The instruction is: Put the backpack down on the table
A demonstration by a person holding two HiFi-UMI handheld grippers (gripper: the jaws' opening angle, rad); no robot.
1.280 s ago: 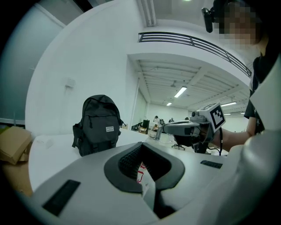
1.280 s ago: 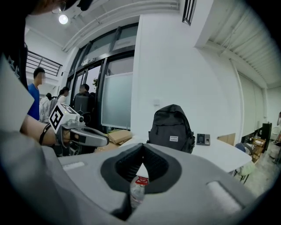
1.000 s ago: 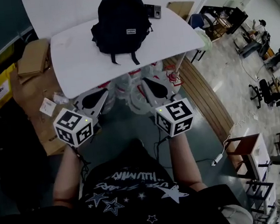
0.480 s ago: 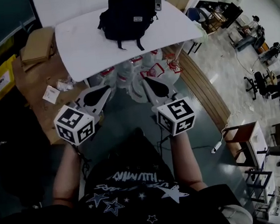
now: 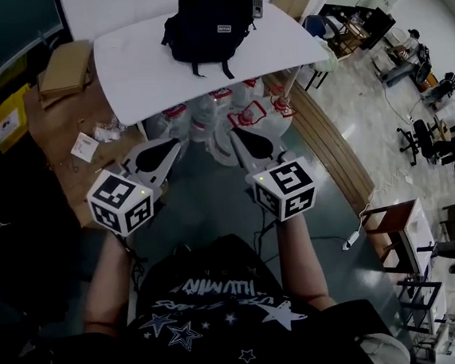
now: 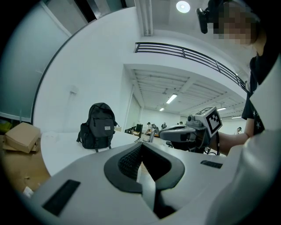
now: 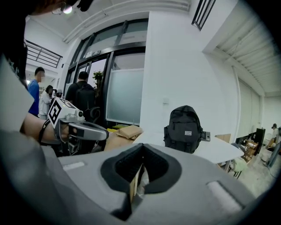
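Both claws were pressed together, with nothing between their pads. The left gripper and the right gripper were held side by side, a little apart, in front of the person's chest. Both were aimed toward the white table. The black backpack stood upright on that table, well ahead of both sets of tips and clear of them, with two straps hanging toward the near edge. A small grey keypad lay against the backpack's right side. Ahead and to the left of the left gripper, a cardboard box lay beside the table. Clear plastic bags sat under the table's near edge, just ahead of the tips.
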